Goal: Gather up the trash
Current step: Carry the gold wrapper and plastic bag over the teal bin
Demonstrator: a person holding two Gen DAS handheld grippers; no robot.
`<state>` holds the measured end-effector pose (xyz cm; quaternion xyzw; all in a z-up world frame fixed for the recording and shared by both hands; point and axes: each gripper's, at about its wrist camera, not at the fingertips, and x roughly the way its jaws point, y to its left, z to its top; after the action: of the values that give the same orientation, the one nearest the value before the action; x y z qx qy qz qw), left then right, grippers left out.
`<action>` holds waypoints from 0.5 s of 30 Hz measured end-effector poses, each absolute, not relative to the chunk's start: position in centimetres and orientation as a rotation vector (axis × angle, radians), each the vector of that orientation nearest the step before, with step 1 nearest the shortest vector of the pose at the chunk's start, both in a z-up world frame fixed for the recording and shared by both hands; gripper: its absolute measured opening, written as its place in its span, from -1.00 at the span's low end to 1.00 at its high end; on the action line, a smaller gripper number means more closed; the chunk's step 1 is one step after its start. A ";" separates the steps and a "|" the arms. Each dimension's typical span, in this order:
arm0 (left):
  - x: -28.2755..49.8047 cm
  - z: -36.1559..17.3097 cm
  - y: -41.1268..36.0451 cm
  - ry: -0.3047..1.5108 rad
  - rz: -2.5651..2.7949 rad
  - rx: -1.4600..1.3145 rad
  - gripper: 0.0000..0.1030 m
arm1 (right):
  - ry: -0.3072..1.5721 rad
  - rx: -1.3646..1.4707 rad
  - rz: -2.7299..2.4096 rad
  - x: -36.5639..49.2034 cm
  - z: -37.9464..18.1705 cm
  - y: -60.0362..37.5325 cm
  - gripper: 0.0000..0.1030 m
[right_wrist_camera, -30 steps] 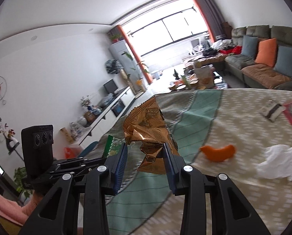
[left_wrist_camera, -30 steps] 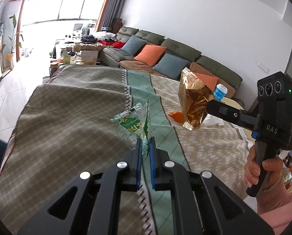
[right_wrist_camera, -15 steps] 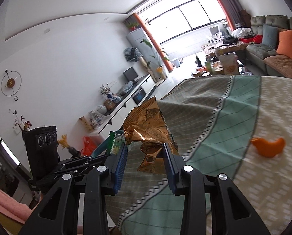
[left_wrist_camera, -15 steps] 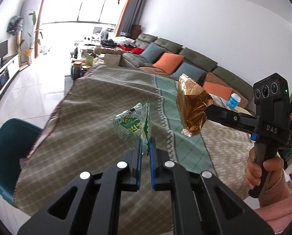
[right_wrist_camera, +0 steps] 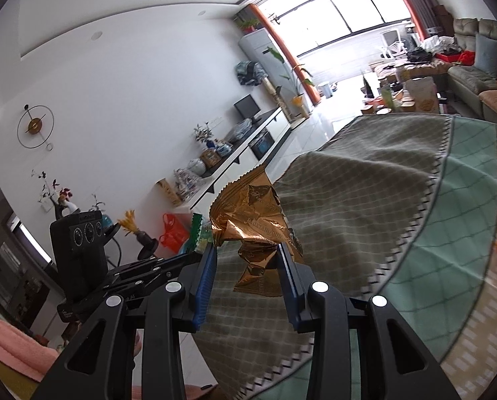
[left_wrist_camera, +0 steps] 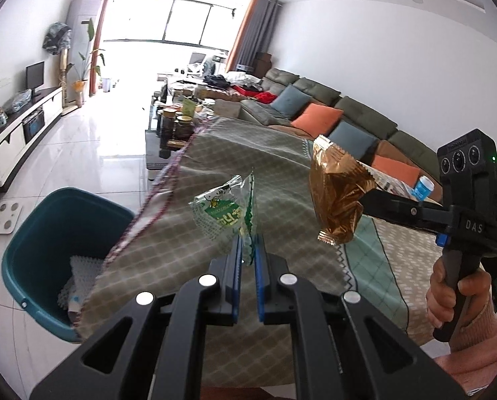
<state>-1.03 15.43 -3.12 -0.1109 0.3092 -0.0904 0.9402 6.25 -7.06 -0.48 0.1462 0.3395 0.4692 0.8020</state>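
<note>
Left wrist view: left gripper (left_wrist_camera: 247, 250) pinches the green wrapper (left_wrist_camera: 224, 211), right gripper (right_wrist_camera: 247, 260) clamps the gold bag (right_wrist_camera: 255, 230), both above the tablecloth (left_wrist_camera: 255, 180) beside the teal bin (left_wrist_camera: 62, 210). Carrying step; next, I judge, release over it.

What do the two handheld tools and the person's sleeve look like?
Both tools are matte black. The left tool has blue pads on its fingers and round silver bolts on slotted arms. The right tool has a box-shaped head with three round lenses, a small green light, white "DAS" lettering and a pistol handle. The sleeve is pink knit.
</note>
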 end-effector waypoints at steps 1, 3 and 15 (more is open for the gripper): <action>-1.2 -3.1 15.8 0.630 -0.177 -0.229 -0.83 | 0.733 0.313 1.016 6.3 -0.5 -6.7 -0.28; -1.5 -3.2 16.5 0.629 -0.158 -0.234 -0.83 | 0.738 0.307 1.030 6.2 -0.4 -5.9 -0.28; -2.8 -3.5 21.6 0.623 -0.014 -0.278 -0.83 | 0.782 0.284 1.120 6.6 -0.5 -2.1 -0.28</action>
<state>-2.78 21.64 -3.47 -0.1364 0.3057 -0.0067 0.9423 6.63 -2.11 -0.52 0.1308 0.3600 0.5156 0.7665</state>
